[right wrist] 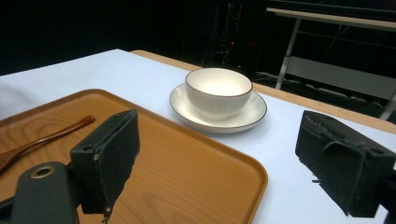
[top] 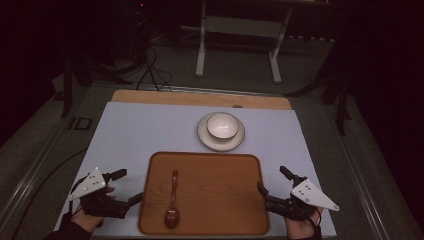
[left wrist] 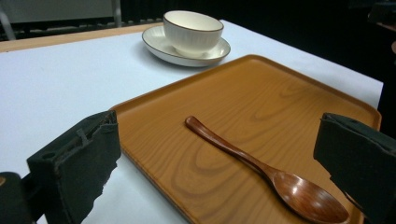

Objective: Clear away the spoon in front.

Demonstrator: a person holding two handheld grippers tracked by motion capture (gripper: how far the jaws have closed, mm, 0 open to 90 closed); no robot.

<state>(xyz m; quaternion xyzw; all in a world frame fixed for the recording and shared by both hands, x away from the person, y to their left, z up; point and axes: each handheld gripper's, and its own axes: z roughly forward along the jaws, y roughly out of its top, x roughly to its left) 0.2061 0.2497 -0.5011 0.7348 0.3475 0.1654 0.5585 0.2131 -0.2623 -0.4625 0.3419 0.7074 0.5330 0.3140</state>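
— Where is the spoon?
— The spoon (top: 172,202) lies flat on the tray (top: 220,200), toward its left side, bowl end nearest the person.
— And the tools?
— The left tool (top: 123,187) sits just beside the tray's left edge, jaws wide. The right tool (top: 272,181) sits at the right edge, also wide, holding nothing.
— Anything else?
— A bowl (top: 222,125) rests on a saucer (top: 204,135) beyond the tray.

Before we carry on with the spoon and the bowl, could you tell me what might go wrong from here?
The spoon lies flat on the tray, so the left gripper may scrape the wood or skid off the thin handle. The bowl merely rests on the saucer; if the right gripper grips only one, it might tip or slide.
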